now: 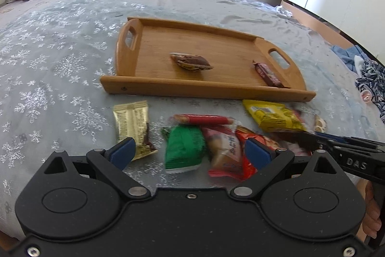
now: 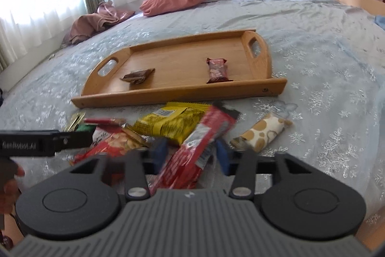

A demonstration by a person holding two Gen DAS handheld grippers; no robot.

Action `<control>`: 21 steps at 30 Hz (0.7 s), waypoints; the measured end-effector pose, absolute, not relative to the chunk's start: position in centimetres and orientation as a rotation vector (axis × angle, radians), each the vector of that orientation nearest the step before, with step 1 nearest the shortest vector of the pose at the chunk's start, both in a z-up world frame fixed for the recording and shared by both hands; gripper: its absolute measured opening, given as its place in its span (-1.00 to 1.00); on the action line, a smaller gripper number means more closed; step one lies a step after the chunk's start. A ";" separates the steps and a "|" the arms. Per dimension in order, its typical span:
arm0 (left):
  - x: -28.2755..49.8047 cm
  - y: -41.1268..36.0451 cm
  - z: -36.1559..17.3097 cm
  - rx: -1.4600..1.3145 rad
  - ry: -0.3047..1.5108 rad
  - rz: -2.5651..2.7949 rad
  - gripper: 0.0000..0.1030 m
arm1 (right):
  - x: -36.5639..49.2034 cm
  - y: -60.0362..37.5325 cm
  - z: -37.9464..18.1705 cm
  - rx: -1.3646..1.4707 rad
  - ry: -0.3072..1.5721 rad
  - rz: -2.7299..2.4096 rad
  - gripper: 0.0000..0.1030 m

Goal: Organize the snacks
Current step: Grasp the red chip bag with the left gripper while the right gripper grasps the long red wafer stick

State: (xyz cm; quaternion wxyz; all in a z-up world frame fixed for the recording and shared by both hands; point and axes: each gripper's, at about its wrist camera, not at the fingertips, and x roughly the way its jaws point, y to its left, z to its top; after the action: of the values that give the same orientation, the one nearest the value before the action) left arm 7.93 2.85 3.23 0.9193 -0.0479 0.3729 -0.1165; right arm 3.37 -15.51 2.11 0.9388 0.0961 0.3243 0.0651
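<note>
Bedroom, daylight through white curtains; the work surface is a bed (image 1: 60, 45) covered in pale grey cloth with a silver snowflake pattern.

Progress: early. A shallow wooden tray (image 1: 207, 87) with cut-out handles at both ends holds two items only: a brown wrapped cake (image 1: 191, 62) near its middle and a dark red bar (image 1: 269, 75) toward one end. The rest of the snacks lie in a loose pile on the cloth just in front of the tray: a gold foil packet (image 1: 132, 123), a green packet (image 1: 185, 148), a thin red stick (image 1: 202, 119), a yellow crinkled bag (image 1: 274, 117), a red-orange packet (image 1: 226, 151) and a cream bar with tan spots (image 2: 261, 134). All are glossy film wrappers, soft and flattish.

Tools: the right gripper (image 2: 190, 155) has its blue pads close on either side of a long red bar (image 2: 202, 143); the view is blurred, and I judge them clamped on it. The left gripper (image 1: 190, 152) hovers over the pile with jaws apart, holding nothing.

Remaining, by my judgement: carry the red bar over, then the others.
</note>
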 end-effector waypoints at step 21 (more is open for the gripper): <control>5.6 -3.8 3.7 -0.036 0.757 -0.414 -0.15 | 2.1 -16.3 2.9 0.129 0.637 0.052 -0.45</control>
State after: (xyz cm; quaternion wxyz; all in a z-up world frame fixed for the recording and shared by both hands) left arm 5.59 -3.77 3.71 0.9083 -0.0176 0.3668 -0.2005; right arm 2.10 -16.33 2.85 0.9473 0.0632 0.3129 0.0255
